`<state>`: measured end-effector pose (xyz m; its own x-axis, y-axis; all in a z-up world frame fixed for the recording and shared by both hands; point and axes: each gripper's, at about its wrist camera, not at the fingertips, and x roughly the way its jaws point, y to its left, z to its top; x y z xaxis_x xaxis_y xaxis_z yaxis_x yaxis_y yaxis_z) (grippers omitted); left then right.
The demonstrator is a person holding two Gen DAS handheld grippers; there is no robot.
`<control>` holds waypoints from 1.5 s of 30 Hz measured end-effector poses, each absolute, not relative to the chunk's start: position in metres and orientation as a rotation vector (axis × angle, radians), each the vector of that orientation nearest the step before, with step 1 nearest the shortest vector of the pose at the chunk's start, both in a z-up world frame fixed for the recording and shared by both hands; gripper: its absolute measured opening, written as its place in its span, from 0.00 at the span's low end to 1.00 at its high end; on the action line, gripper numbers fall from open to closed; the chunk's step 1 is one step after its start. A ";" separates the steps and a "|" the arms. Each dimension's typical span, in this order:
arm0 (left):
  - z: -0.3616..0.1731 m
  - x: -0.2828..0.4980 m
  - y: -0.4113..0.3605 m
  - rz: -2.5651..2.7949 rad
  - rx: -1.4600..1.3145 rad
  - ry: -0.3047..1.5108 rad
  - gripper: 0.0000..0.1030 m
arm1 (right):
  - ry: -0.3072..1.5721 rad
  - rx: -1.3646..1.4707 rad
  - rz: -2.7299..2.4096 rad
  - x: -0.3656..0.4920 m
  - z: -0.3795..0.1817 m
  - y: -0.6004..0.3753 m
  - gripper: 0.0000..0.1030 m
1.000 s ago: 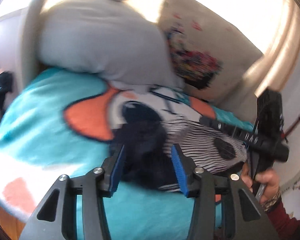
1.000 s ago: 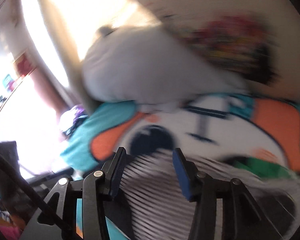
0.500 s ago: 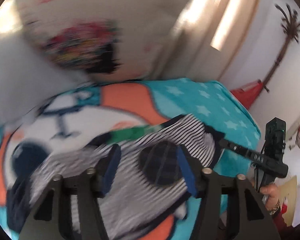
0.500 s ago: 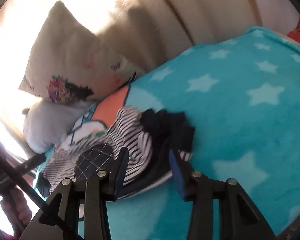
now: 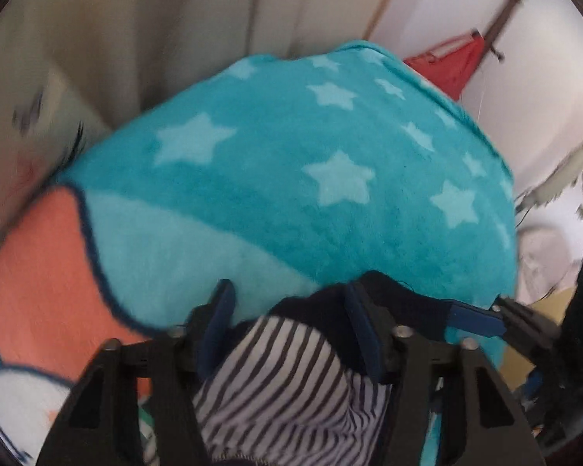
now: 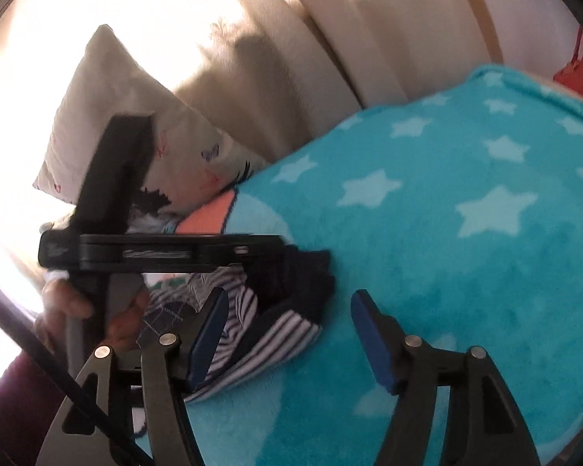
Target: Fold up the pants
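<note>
While the turquoise star blanket [image 6: 466, 233] covers the whole bed, the striped pants [image 5: 287, 380] lie bunched near its front edge, dark navy fabric uppermost. The pants are judged soft, light and limp; hold is best taken at a hem or waistband edge. The left gripper [image 5: 291, 334] has been closing, the pants between its jaws; contact cannot be confirmed. The right gripper [image 6: 291, 334] has been opening: jaws spread, empty.

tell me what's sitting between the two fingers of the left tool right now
In the left wrist view, the striped pants fill the gap in the left tool, their dark navy edge at its fingertips, over the teal star blanket.
</note>
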<state>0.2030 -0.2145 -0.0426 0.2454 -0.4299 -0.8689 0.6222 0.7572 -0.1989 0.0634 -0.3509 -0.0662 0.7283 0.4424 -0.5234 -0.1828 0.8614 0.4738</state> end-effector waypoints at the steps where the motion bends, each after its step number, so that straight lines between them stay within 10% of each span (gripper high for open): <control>1: -0.043 0.203 -0.217 -0.730 0.208 1.121 0.14 | 0.672 0.392 0.358 0.065 -0.067 -0.349 0.68; 3: -0.038 0.199 -0.218 -0.727 0.209 1.111 0.14 | 0.664 0.363 0.359 0.066 -0.067 -0.345 0.58; 5: -0.032 0.197 -0.218 -0.721 0.201 1.088 0.14 | 0.675 0.355 0.384 0.069 -0.069 -0.343 0.21; 15: -0.010 0.189 -0.232 -0.810 0.148 0.980 0.14 | 0.702 0.376 0.306 0.042 -0.079 -0.361 0.21; 18: -0.009 0.189 -0.231 -0.824 0.121 0.975 0.14 | 0.595 0.376 0.229 0.027 -0.060 -0.369 0.53; 30: 0.030 0.175 -0.215 -0.906 0.055 0.891 0.14 | 0.532 0.374 0.569 0.080 -0.033 -0.346 0.67; 34: 0.021 0.180 -0.222 -0.862 0.085 0.914 0.15 | 0.592 0.535 0.683 0.092 -0.045 -0.352 0.18; 41: -0.021 0.186 -0.251 -0.799 0.180 0.973 0.15 | 0.673 0.494 0.492 0.070 -0.057 -0.356 0.16; 45: -0.033 0.199 -0.249 -0.778 0.121 1.031 0.34 | 0.711 0.477 0.408 0.066 -0.069 -0.361 0.19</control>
<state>0.1990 -0.2489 -0.0329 0.2768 -0.5229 -0.8062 0.6315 0.7314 -0.2575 0.0658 -0.3606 -0.0695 0.6881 0.5070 -0.5191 -0.1924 0.8173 0.5431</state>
